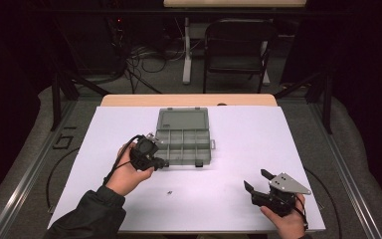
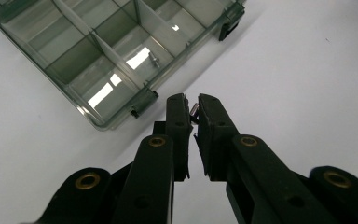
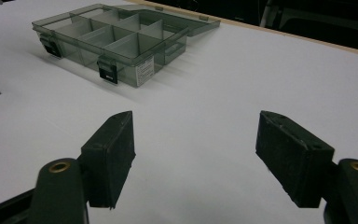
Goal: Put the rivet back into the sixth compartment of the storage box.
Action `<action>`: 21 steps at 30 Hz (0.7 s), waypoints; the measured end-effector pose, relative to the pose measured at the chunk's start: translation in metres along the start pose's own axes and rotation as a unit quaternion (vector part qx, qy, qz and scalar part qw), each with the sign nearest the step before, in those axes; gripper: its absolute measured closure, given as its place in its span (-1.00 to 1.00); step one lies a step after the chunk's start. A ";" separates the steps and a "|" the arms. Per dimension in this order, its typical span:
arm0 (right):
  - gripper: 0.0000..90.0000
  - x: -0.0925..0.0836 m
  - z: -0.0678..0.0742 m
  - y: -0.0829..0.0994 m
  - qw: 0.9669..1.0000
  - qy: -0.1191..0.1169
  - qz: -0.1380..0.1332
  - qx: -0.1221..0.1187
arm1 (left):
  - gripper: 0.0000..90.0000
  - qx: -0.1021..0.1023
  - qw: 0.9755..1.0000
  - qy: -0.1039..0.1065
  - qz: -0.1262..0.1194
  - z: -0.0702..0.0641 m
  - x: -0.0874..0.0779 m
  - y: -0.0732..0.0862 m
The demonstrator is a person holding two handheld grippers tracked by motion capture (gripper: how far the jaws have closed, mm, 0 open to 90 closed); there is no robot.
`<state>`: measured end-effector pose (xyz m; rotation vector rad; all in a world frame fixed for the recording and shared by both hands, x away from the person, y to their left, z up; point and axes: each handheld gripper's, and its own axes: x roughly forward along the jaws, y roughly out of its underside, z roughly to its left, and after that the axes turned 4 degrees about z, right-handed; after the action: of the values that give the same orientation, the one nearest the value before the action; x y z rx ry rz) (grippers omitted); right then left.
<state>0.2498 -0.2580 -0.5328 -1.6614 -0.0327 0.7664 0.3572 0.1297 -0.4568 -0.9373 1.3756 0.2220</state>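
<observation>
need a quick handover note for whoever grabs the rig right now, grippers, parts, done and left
Left gripper: shut on a small screw pinched at the tips of its fingers, hovering just short of the organizer box's front edge.
Right gripper: open, holding nothing, parked near the table's front right.
Box: lid open, on the white sheet; one screw in box already lies in a front compartment.
Left: drop the held screw in, then likely fetch the loose screw on the sheet in front of the box.

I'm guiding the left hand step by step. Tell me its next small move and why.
Probably carry the left tongs forward over the open organizer box and release. They pinch a small screw just short of its front wall, and one screw already lies in a compartment.
</observation>
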 end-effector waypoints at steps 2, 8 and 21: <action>-0.38 0.000 0.000 0.000 1.000 -0.001 0.000 0.000 | 0.85 -0.008 1.000 -0.004 -0.001 0.001 0.000 -0.003; -0.38 0.000 0.000 0.000 1.000 0.000 0.001 0.000 | 0.85 -0.023 1.000 -0.015 -0.006 0.004 0.001 -0.013; -0.38 0.000 -0.001 0.000 1.000 0.000 0.001 0.000 | 0.85 -0.035 0.999 -0.010 -0.015 0.002 0.004 -0.037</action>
<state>0.2500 -0.2586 -0.5328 -1.6614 -0.0314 0.7690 0.3831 0.1059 -0.4448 -1.0114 1.3405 0.2578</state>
